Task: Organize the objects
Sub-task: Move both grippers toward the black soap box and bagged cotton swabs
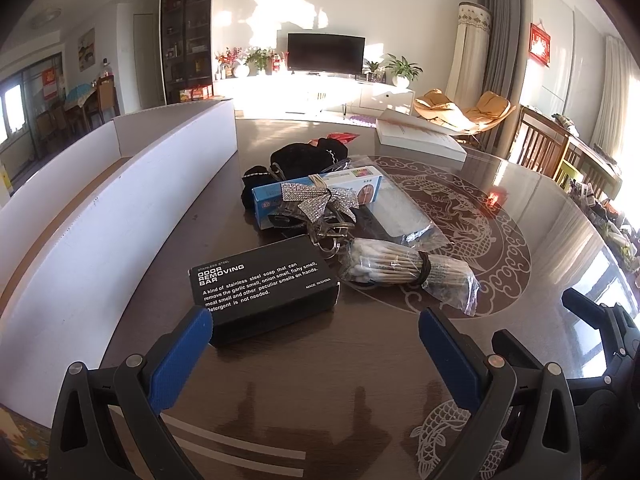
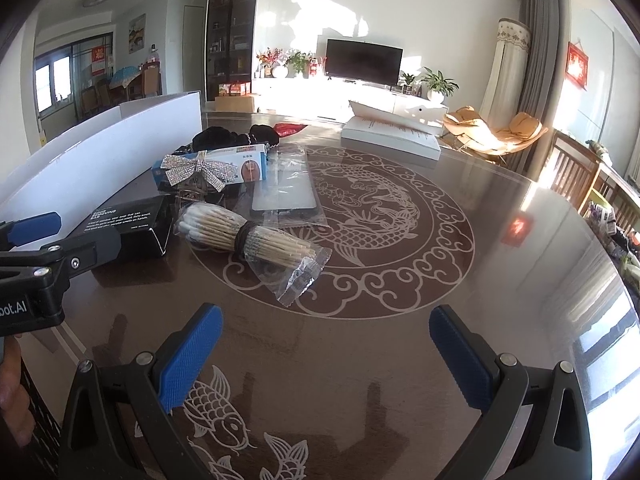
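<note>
A black "Odor Removing Bar" box point(image 1: 266, 286) lies just ahead of my open left gripper point(image 1: 316, 332), near its left finger; it also shows in the right wrist view point(image 2: 128, 226). A bagged bundle of cotton swabs point(image 1: 400, 268) point(image 2: 248, 238) lies to its right. Behind are a blue-white box point(image 1: 316, 194) point(image 2: 212, 170) with a rhinestone bow point(image 1: 320, 200) point(image 2: 200, 172), a clear flat packet point(image 1: 404, 216) point(image 2: 286, 196) and black cloth point(image 1: 308, 156) point(image 2: 224, 136). My right gripper point(image 2: 326, 344) is open and empty over bare table.
A long white open box point(image 1: 132, 184) point(image 2: 100, 144) stands along the left. A flat white box point(image 1: 420, 136) point(image 2: 392, 134) lies at the far side of the round dark table point(image 2: 500, 240). The left gripper's body point(image 2: 36, 264) shows at the right view's left edge. Chairs stand at right.
</note>
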Demonstrator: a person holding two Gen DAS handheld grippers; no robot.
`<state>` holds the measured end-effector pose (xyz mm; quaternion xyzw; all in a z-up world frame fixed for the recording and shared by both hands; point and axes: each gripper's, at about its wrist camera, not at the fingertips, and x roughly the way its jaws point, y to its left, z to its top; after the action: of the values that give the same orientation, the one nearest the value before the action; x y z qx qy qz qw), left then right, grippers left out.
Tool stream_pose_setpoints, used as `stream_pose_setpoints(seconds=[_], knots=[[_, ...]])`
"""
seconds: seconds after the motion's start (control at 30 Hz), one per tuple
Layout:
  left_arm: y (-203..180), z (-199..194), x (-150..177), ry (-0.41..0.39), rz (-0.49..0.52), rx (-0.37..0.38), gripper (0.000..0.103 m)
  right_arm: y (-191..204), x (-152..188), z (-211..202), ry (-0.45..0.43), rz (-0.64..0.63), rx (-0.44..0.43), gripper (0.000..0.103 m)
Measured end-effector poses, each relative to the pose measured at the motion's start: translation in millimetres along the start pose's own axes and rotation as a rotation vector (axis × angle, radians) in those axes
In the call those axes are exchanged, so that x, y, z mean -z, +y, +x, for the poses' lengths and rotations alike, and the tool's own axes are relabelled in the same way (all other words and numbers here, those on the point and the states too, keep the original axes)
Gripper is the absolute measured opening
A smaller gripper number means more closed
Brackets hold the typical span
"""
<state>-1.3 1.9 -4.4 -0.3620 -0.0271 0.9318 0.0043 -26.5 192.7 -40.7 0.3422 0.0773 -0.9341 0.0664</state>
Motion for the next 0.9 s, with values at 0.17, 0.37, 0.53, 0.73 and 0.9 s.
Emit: stream_pose_setpoints(seconds=[0.17, 0.37, 0.53, 0.73, 0.9], knots=[[0, 0, 0, 0.001, 0.001, -0.001, 0.103, 1, 0, 11, 0.042, -0.022, -0.011, 0.103], [0, 0, 1, 0.002, 0.003, -0.002, 0.103, 0, 1, 22, 0.080, -0.034, -0.015, 0.103], [-1, 0, 1, 0.004, 0.009, -0.007, 0.103, -4, 6, 32, 0.118, -0.013, -0.021, 0.103], [-2, 0, 2, 0.003, 0.015, -0.008, 0.103, -4, 9, 36, 0.134, -0.003, -0.022, 0.103], [-4, 0, 2, 0.003, 0.025, -0.009, 0.103, 0, 10, 38, 0.139, -0.019, -0.012, 0.103]])
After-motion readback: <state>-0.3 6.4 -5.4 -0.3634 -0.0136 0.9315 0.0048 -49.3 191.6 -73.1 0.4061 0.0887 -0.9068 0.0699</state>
